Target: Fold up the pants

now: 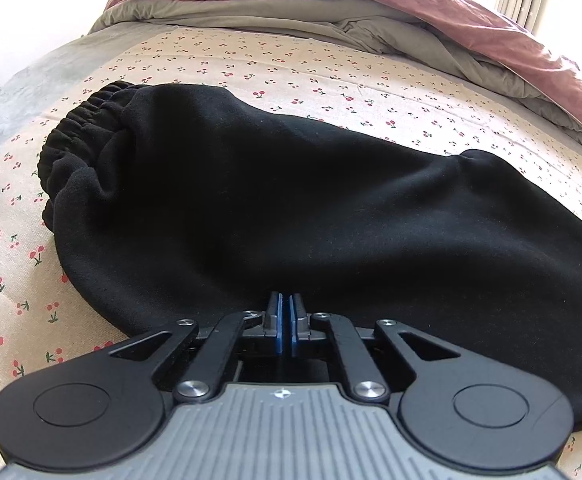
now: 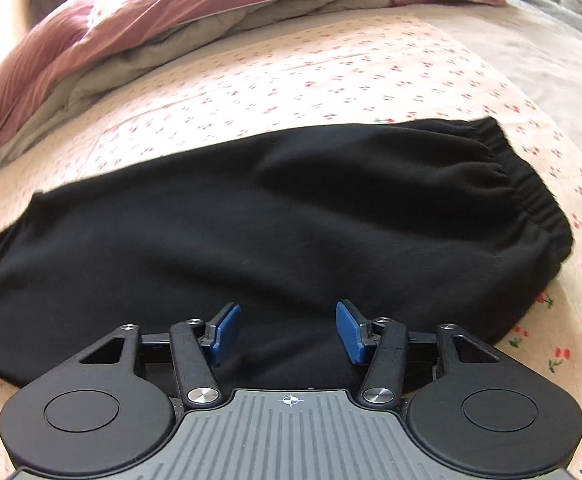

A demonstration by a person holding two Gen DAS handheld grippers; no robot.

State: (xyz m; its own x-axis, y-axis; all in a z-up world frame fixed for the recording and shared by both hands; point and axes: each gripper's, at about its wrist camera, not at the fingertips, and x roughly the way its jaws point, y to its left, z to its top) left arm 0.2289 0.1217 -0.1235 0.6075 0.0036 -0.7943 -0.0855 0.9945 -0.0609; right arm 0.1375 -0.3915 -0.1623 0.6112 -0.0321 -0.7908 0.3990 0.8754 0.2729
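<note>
pants (image 1: 291, 200): black, laid lengthwise on cherry-print sheet (image 1: 251, 60), already doubled (looks so)
left gripper (image 1: 290, 312): clenched at near edge; fabric pinched? cannot tell
right gripper (image 2: 289, 326): jaws apart over the near edge, gripping nothing
tip: right should pinch all layers before lifting, then keep edges aligned

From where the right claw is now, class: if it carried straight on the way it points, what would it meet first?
Most likely the black pants. The right claw is open, nothing between its blue pads, and it points down at the dark fabric lying on the cherry-print sheet. How close it is, the picture cannot show.
</note>
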